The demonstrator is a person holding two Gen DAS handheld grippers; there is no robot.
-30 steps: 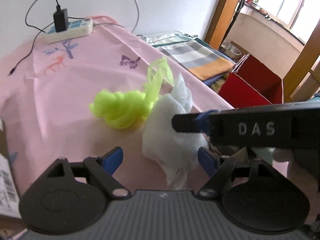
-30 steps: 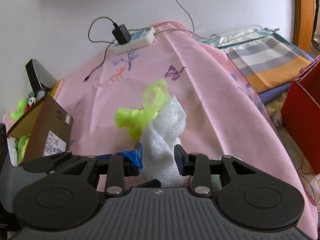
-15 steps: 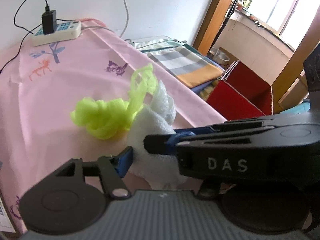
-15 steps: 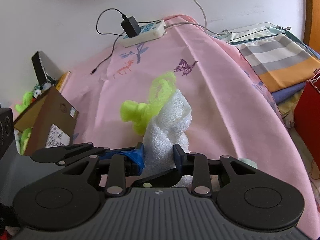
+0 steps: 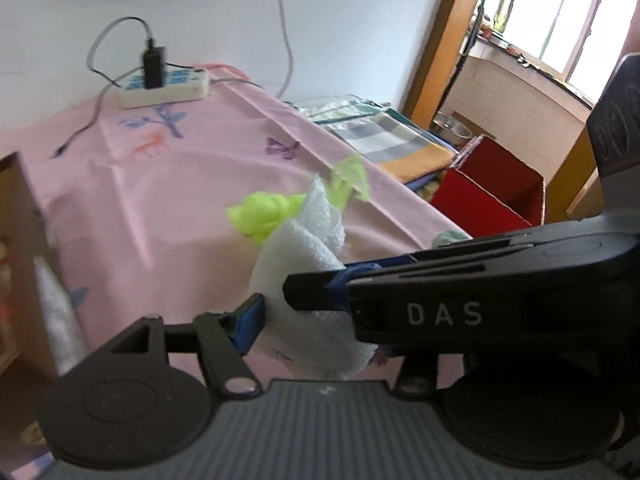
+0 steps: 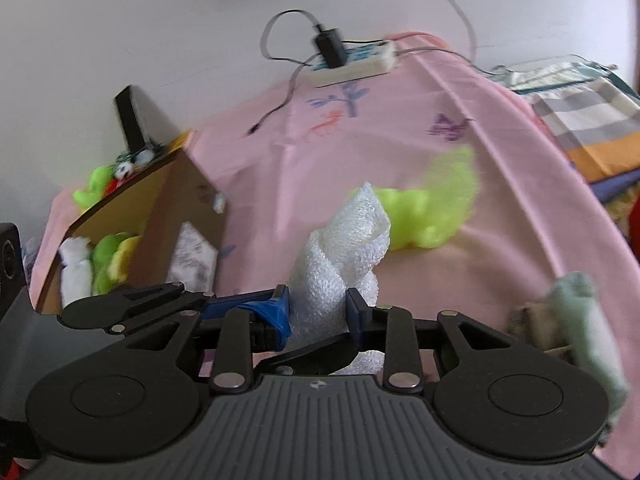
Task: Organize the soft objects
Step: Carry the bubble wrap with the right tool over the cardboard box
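**Two grippers, one white cloth**

Both pairs of fingers are on the same thing here. The right gripper has the white cloth squeezed between its two blue-tipped fingers, jaws closing on it. The left gripper shows one blue finger against the cloth's side; its other finger is hidden behind the right gripper's black body, jaws closing too, cloth between them.

The cloth sits bunched and upright over the pink table. Just behind it, one lime-green mesh piece lies on the table. At the right edge, one pale green soft thing, blurred. To the left, one cardboard box holding one white roll and some green pieces. At the back, one power strip with one black plug.
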